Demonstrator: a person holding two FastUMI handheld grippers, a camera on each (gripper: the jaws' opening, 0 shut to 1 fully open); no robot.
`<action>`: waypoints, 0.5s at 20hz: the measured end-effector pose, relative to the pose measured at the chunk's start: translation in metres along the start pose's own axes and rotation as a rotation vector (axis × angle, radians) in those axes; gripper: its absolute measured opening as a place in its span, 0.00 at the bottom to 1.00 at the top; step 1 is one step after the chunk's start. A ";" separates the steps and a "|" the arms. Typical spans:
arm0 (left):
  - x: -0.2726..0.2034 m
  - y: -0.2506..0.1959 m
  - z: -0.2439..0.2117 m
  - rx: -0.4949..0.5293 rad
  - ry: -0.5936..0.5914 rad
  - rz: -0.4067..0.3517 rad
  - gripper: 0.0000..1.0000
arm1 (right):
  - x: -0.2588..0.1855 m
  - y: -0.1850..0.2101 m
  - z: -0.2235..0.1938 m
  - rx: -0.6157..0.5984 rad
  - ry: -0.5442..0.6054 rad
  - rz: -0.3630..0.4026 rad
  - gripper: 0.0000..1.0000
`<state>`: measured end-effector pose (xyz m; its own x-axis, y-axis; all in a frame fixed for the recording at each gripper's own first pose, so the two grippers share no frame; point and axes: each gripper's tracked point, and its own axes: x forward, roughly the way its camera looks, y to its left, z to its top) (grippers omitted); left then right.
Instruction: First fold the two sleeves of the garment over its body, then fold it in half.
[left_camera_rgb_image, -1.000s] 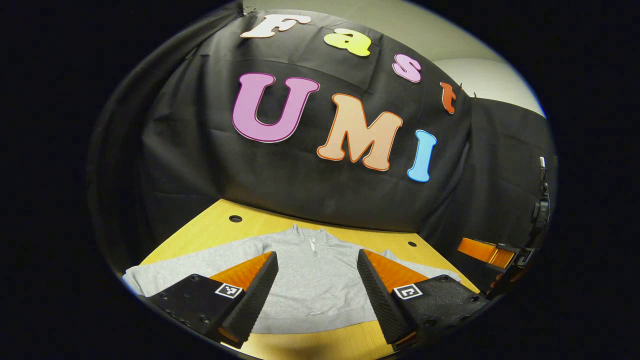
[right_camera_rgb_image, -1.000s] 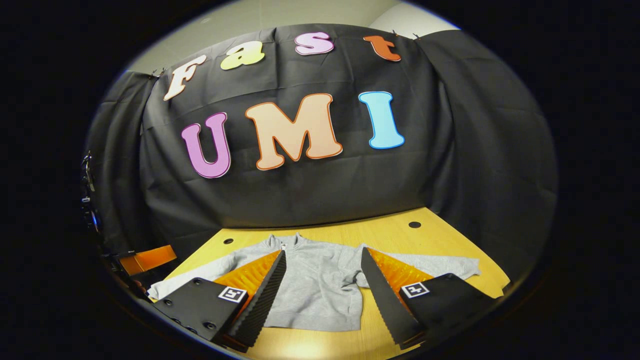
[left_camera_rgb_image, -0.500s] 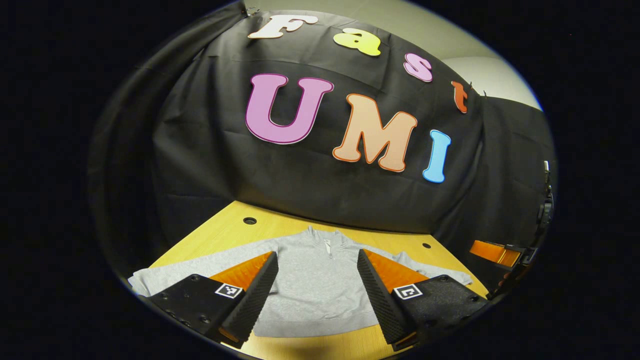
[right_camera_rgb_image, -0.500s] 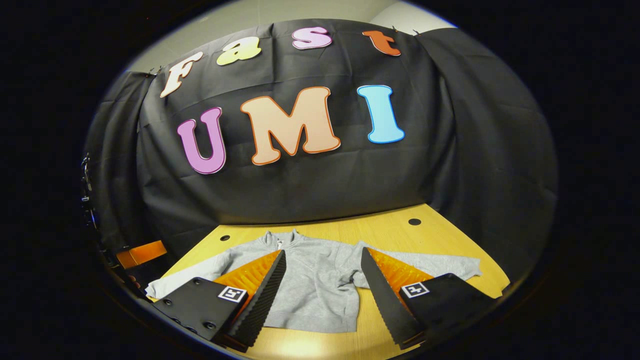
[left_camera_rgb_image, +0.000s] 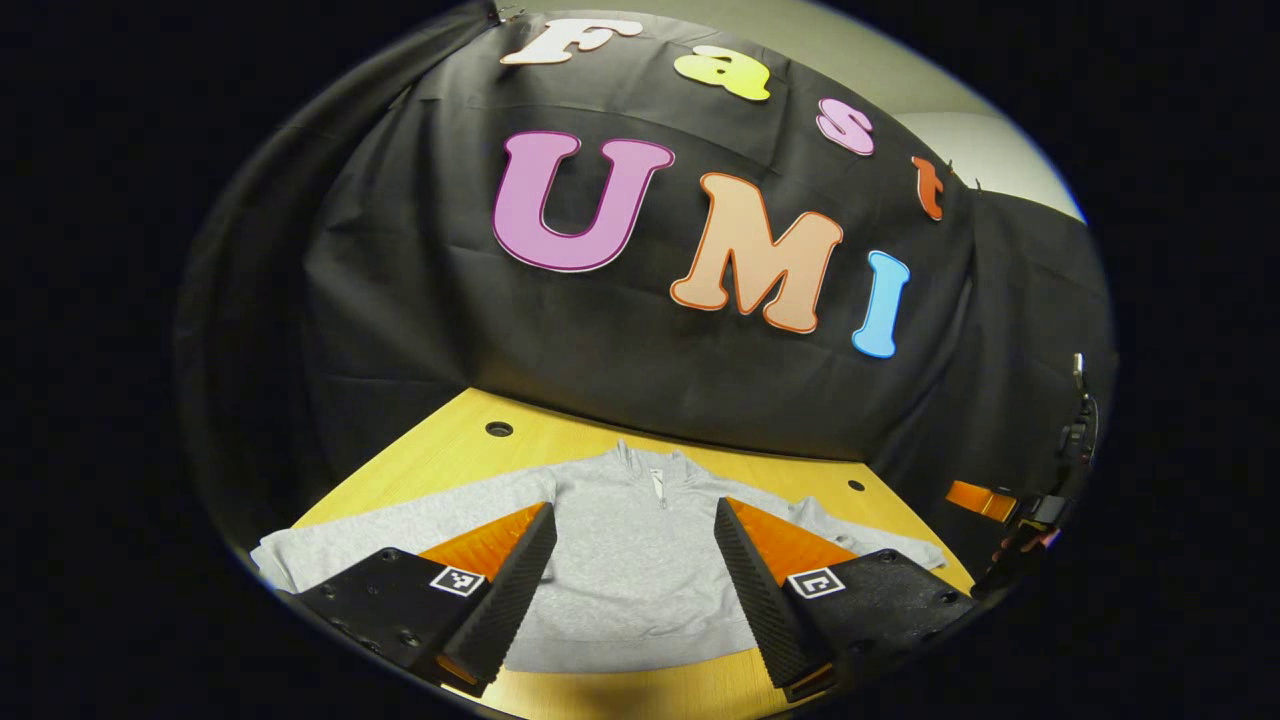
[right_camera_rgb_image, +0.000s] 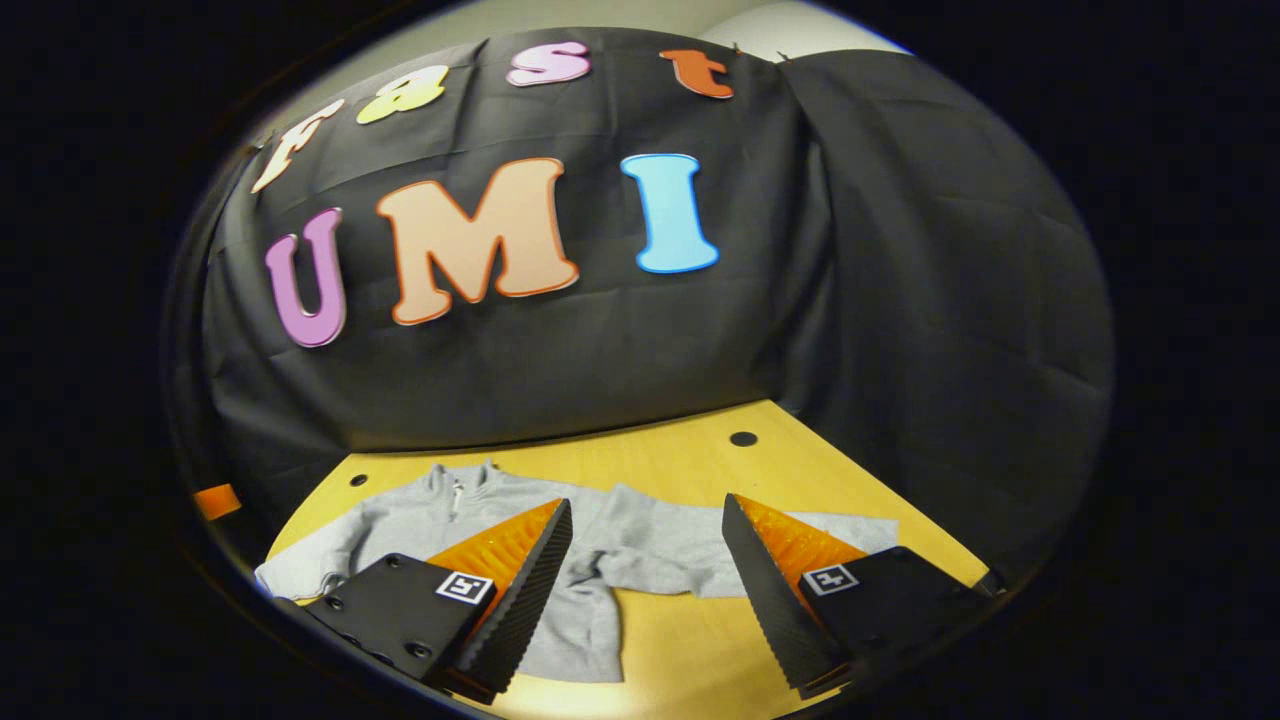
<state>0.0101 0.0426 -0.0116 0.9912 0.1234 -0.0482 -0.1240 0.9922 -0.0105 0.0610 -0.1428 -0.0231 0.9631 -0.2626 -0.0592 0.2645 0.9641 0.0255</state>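
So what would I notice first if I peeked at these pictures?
Probably the grey sweater lying flat on the yellow table, both sleeves spread out wide and not folded yet. Next, the black and orange fingers of the left gripper and right gripper, both open and hanging above the sweater without touching it.

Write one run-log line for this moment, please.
garment: flat on table, sleeves unfolded | left gripper: open, above | right gripper: open, above | folds: none

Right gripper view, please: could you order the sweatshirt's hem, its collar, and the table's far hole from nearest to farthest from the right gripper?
1. Hem, just left of the right gripper.
2. Collar, farther, left.
3. Hole, by the back wall.
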 end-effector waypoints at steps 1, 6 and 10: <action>0.002 0.002 -0.002 -0.002 -0.001 0.008 0.94 | 0.007 -0.016 -0.002 0.002 0.005 -0.035 0.96; 0.007 0.006 -0.004 -0.001 0.015 0.036 0.93 | 0.045 -0.088 -0.026 0.028 0.056 -0.156 0.96; 0.010 0.007 -0.006 -0.010 0.023 0.060 0.93 | 0.071 -0.139 -0.059 0.040 0.123 -0.256 0.92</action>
<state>0.0189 0.0503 -0.0181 0.9806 0.1825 -0.0722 -0.1841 0.9828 -0.0170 0.0893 -0.2930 -0.0901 0.8519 -0.4883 -0.1891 0.5026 0.8639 0.0337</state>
